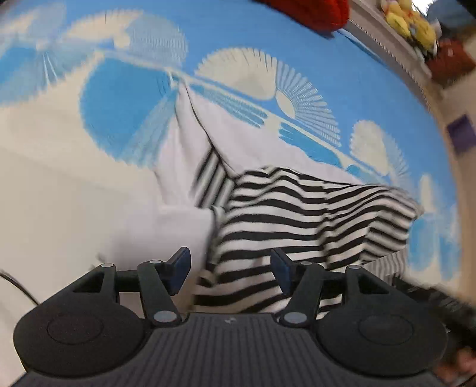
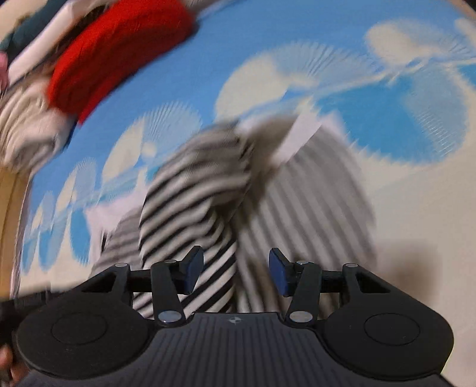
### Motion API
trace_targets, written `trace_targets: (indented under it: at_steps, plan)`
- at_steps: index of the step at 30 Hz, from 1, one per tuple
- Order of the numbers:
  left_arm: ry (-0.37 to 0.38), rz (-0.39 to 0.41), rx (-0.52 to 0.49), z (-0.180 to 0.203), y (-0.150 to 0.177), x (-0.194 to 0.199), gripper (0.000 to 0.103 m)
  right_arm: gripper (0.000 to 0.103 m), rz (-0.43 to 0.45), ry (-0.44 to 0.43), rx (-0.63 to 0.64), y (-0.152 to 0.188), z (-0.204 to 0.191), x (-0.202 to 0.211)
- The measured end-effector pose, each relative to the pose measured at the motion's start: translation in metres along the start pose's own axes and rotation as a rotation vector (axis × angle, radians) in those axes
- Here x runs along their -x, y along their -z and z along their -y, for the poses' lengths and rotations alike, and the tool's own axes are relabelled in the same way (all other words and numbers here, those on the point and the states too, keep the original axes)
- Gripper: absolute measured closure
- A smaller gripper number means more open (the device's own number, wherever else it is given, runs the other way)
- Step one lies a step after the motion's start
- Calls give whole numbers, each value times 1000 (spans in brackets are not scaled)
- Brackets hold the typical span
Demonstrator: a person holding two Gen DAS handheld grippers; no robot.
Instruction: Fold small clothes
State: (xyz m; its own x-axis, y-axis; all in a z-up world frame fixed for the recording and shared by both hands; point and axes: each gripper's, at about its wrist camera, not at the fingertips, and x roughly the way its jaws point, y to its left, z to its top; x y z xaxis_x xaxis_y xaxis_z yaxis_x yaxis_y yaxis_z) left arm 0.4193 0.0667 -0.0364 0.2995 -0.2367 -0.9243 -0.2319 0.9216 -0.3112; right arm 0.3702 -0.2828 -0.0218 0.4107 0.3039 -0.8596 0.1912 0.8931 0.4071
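A small black-and-white striped garment (image 1: 297,214) with a white part (image 1: 184,148) lies rumpled on a blue-and-white patterned bedspread (image 1: 119,98). My left gripper (image 1: 230,268) is open and points down over the garment's near edge. The stripes show in the gap between its blue pads (image 1: 181,265), which press on nothing. In the right wrist view the striped garment (image 2: 193,193) is blurred, with a raised fold running toward me. My right gripper (image 2: 236,269) is open over that fold. Its left pad (image 2: 193,268) is beside the striped cloth, and I see no grip.
A red cloth (image 2: 119,53) lies at the far side of the bedspread (image 2: 386,104), beside a pile of other clothes (image 2: 23,125). The red cloth (image 1: 312,12) also shows in the left view, with yellow soft toys (image 1: 410,20) on a ledge beyond the bed's edge.
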Motion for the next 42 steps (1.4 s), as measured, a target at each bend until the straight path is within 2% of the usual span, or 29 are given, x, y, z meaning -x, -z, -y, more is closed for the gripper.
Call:
trace_targets:
  at_steps: [2, 4, 6, 9, 15, 16, 17, 18, 19, 20, 21, 23, 25, 27, 28, 29, 30, 31, 32, 33, 34, 35, 36, 37, 38, 39, 40, 41, 42]
  plan:
    - [-36, -21, 16, -1, 6, -3, 38, 49, -29, 4, 14, 5, -7, -14]
    - [-69, -44, 84, -9, 14, -6, 38, 48, -30, 18, 24, 4, -13, -21]
    - [-64, -64, 171, -15, 20, -3, 38, 48, -6, 26, 23, 1, -19, -24]
    - [-67, -68, 256, -24, 29, 6, 31, 47, 40, 28, 30, -9, -29, -26]
    - [-43, -92, 284, -19, 35, 6, 32, 49, 108, 35, 39, -21, -30, -26]
    - [-39, -84, 284, -17, 35, 6, 33, 56, 118, 34, 37, -23, -29, -26]
    - [-40, -76, 285, -15, 34, 5, 33, 73, 128, 35, 36, -24, -28, -27]
    - [-43, -68, 280, -13, 34, 4, 40, 82, 136, 32, 33, -25, -26, -25]
    - [-41, -61, 272, -11, 33, 2, 56, 98, 140, 19, 30, -26, -24, -25]
    - [-35, -53, 266, -9, 32, 1, 68, 100, 148, 6, 23, -26, -22, -22]
    - [-27, -42, 261, -9, 29, 0, 91, 101, 163, -7, 14, -27, -20, -18]
    - [-27, 36, 227, -7, 22, 7, 97, 102, 186, -41, 0, -30, -17, -5]
    - [-33, 237, 135, 2, 13, 35, 98, 102, 218, -117, -24, -33, -14, 17]
    - [24, 419, 42, 7, 7, 66, 98, 102, 257, -209, -21, -33, -9, 42]
    - [70, 459, 34, 3, 5, 75, 98, 102, 269, -254, -23, -31, -4, 54]
    - [125, 460, 46, -4, 4, 79, 98, 102, 268, -281, -26, -28, 1, 60]
    - [203, 412, 86, -16, 2, 76, 98, 102, 247, -293, -22, -26, 7, 64]
    - [250, 336, 124, -26, 1, 67, 98, 102, 197, -265, 5, -23, 12, 62]
    - [253, 227, 153, -34, 1, 52, 97, 102, 121, -213, 47, -18, 16, 53]
    - [202, 122, 159, -39, 3, 37, 97, 102, 21, -152, 85, -11, 22, 39]
    - [111, 23, 149, -43, 8, 21, 95, 102, -65, -107, 95, -5, 28, 26]
    - [31, -42, 156, -49, 14, 8, 93, 102, -130, -75, 90, 1, 36, 14]
    - [2, -72, 205, -59, 20, 1, 87, 102, -160, -48, 76, 5, 41, 7]
    - [10, -82, 236, -63, 22, -2, 81, 98, -170, -16, 73, 7, 43, 4]
    - [24, -80, 239, -64, 21, 0, 80, 97, -160, 11, 71, 5, 44, 5]
    - [36, -63, 230, -63, 19, 4, 71, 95, -133, 30, 57, 2, 47, 8]
    - [61, -32, 228, -62, 16, 9, 55, 87, -103, 21, 28, -1, 50, 12]
    - [87, -10, 232, -61, 14, 13, 47, 75, -78, -2, -2, -3, 54, 16]
    - [114, 9, 236, -61, 13, 16, 40, 70, -53, -30, -35, -7, 57, 19]
